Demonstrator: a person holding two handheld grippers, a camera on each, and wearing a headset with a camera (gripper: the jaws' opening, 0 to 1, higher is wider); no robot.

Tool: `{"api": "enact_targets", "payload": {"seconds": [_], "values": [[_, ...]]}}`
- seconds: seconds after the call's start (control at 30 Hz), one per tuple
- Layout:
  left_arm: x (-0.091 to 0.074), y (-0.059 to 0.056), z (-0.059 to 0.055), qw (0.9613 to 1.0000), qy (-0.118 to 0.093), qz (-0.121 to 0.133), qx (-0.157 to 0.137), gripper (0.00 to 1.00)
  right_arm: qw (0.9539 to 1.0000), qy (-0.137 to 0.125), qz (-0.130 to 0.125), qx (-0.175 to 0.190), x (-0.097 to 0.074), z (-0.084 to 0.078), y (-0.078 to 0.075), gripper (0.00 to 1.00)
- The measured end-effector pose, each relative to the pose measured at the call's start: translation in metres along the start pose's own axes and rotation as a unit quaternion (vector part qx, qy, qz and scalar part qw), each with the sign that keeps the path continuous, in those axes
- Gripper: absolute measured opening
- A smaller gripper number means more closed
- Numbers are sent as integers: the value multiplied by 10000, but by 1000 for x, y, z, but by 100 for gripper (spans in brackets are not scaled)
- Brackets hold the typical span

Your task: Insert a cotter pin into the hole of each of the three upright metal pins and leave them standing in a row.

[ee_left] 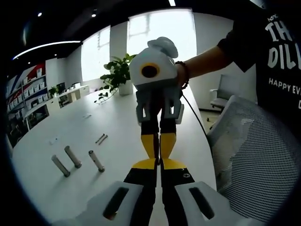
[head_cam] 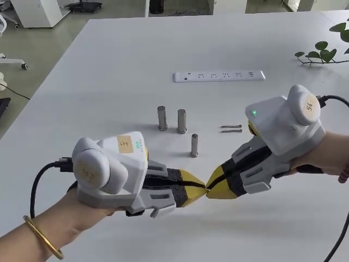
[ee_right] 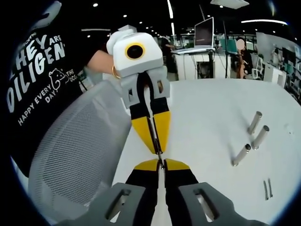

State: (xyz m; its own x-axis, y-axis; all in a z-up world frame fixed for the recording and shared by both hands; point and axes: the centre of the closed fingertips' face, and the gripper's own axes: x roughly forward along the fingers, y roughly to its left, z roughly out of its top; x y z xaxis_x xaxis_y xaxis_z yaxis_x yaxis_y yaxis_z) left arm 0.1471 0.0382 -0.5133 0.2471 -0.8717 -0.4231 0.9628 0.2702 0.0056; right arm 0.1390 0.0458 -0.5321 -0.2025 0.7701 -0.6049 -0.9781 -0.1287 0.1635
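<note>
Three upright metal pins stand mid-table: two side by side (head_cam: 162, 118) (head_cam: 181, 120) and one nearer me (head_cam: 194, 145). Two cotter pins (head_cam: 231, 129) lie to their right. My left gripper (head_cam: 203, 188) and right gripper (head_cam: 209, 187) meet tip to tip in front of the pins, above the table. A thin cotter pin (ee_right: 154, 139) runs along the seam of the left gripper's shut yellow jaws. Its near end sits between the right gripper's (ee_right: 160, 164) shut tips. In the left gripper view, the left gripper (ee_left: 160, 163) touches the right gripper's yellow fingers (ee_left: 151, 143).
A white power strip (head_cam: 219, 76) lies beyond the pins. A plant's leaves (head_cam: 323, 53) reach in at the far right. A mesh office chair (ee_left: 254, 160) stands behind the table's near edge, by the person's dark T-shirt. The white table (head_cam: 109, 82) spreads wide around the pins.
</note>
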Motion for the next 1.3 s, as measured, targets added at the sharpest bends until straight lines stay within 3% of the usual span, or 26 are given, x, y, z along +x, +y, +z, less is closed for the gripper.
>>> {"api": "enact_targets", "payload": {"seconds": [0.33,0.8,1.0,1.13,1.3], "values": [[1,2,0,10000,-21,62,-58,0,9991,276,-139,-282,0,0,-1,0],[3,9,-3,9988,-60,393,-269,4,9965,675,-253,-413,-1,-2,-3,0],[4,19,-7,9965,-37,705,-456,14,9943,872,-488,-367,-6,-5,-16,0],[3,33,-12,9933,51,1060,-464,17,9921,983,-726,-292,-10,-8,-29,0],[3,48,-19,9884,103,1418,-538,19,9851,1284,-1129,-207,-19,-20,-55,0]]}}
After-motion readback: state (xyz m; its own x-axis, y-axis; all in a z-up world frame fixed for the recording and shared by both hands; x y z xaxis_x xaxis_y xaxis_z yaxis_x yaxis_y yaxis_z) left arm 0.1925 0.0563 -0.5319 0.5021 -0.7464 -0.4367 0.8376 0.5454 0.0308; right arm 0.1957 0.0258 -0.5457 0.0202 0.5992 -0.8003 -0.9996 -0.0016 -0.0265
